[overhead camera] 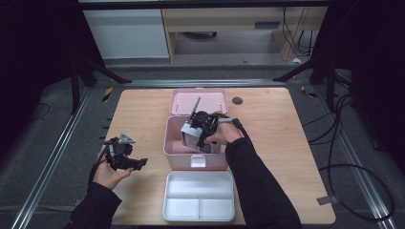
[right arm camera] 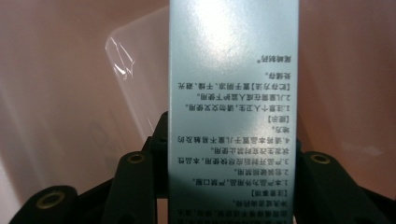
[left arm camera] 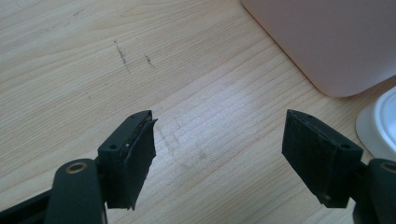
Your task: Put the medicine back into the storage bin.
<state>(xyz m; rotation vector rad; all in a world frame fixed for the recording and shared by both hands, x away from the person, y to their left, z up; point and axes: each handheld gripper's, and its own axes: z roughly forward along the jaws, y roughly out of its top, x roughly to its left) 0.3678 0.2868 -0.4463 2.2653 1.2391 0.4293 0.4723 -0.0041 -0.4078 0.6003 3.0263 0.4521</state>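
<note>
A pink storage box (overhead camera: 168,143) stands open at the table's middle, its lid (overhead camera: 198,101) tilted back. My right gripper (overhead camera: 195,137) reaches down into it, shut on a narrow silver-blue carton (overhead camera: 187,132). In the right gripper view the carton (right arm camera: 233,93), printed with small text, stands between the jaws of that gripper (right arm camera: 231,161), with the box's pink wall (right arm camera: 345,70) behind. My left gripper (overhead camera: 137,163) rests low over the table to the left of the box. Its jaws stand wide apart with nothing between them (left arm camera: 219,126).
A white divided tray (overhead camera: 167,195) lies in front of the pink box, near the table's front edge. Its corner (left arm camera: 380,123) and the box's corner (left arm camera: 327,42) show in the left gripper view. A clear plastic piece (right arm camera: 130,84) lies inside the box. Cables trail at the right.
</note>
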